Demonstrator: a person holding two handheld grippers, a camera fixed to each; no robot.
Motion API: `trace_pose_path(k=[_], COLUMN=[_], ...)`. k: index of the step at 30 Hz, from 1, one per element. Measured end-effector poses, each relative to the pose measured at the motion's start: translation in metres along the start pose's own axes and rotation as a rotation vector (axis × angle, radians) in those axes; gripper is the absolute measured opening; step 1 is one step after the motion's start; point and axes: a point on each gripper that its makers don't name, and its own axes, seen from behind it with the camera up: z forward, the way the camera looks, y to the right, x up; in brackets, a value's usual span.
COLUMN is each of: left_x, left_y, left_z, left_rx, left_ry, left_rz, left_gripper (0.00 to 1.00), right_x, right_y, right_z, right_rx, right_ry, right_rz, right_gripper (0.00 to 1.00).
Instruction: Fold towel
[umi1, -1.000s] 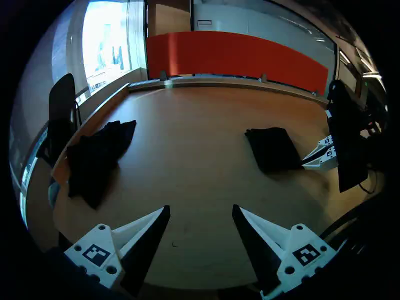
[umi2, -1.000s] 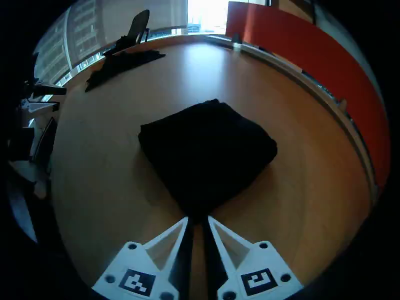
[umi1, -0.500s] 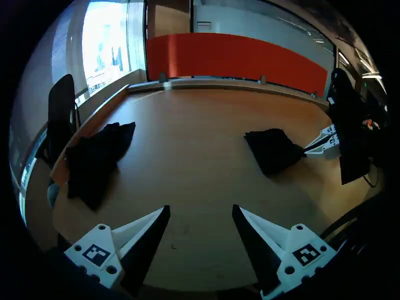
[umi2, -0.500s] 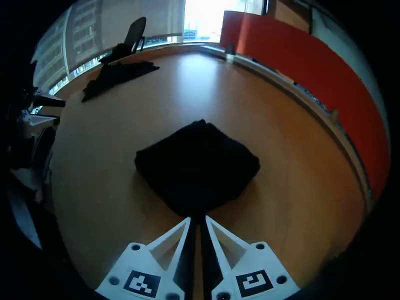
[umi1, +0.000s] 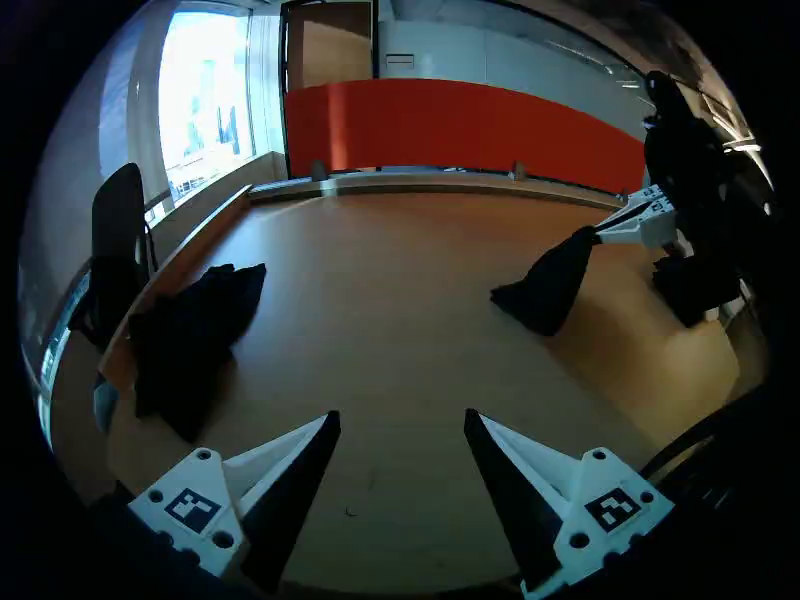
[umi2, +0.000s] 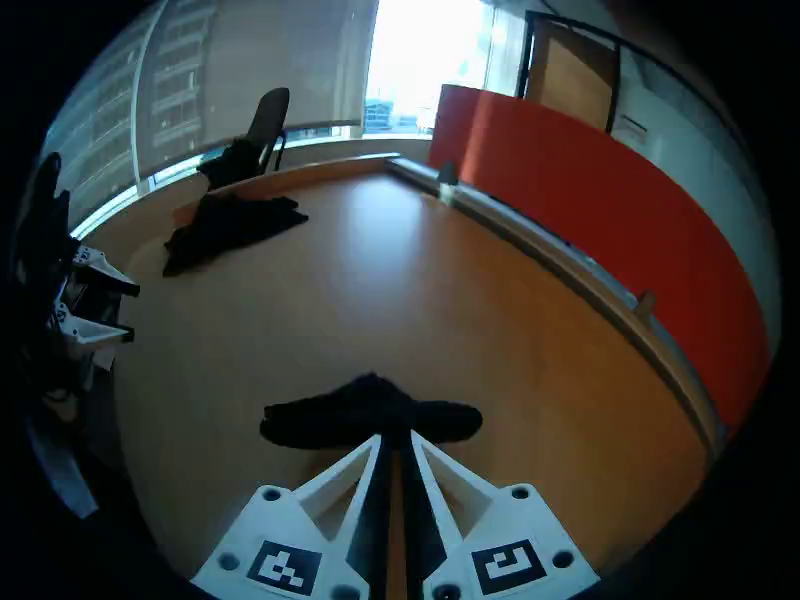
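A black folded towel (umi1: 548, 288) hangs off the wooden table (umi1: 400, 270), one edge raised and its lower end still touching the wood. My right gripper (umi1: 612, 232) holds that raised edge at the far right of the left gripper view. In the right gripper view the same towel (umi2: 370, 418) bunches just past the fingertips, and the right gripper (umi2: 397, 452) is shut on it. My left gripper (umi1: 400, 415) stands open over bare wood with nothing between its fingers. It also appears at the left edge of the right gripper view, as the left gripper (umi2: 135, 313).
A loose pile of black towels (umi1: 190, 330) lies near the table's left edge, seen too as the pile (umi2: 230, 220). A dark chair (umi1: 120, 230) stands beyond it. A red partition (umi1: 460, 125) runs along the far edge. A person in dark clothes (umi1: 685, 170) stands at the right.
The right gripper has risen with the towel's edge, so the towel went from lying flat to hanging. The left gripper has stayed open and nearly still.
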Motion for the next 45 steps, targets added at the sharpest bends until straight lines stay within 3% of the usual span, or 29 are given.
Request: trace_pose_path(k=[8,18,30,45], left_x=[0.012,0.022,0.023,0.028], left_y=[0.002,0.007,0.016,0.027], left_z=[-0.001,-0.002,0.001,0.007], left_rx=[-0.01,-0.024,-0.043,-0.049], left_ry=[0.025,0.045,0.038,0.029], left_rz=[0.012,0.011,0.025,0.025], left_gripper=[0.92,0.92,0.92,0.92], right_x=[0.041,0.043,0.027,-0.034], right_y=[0.013,0.04,0.092,0.179], right_z=[-0.019,-0.042,-0.08,-0.143], right_rx=[-0.003,-0.027,-0.099,-0.225], right_ry=[0.064,0.078,0.077,0.02], right_rz=[-0.004,0.035,0.094,0.167], right_gripper=[0.05,0.05,0.05,0.05])
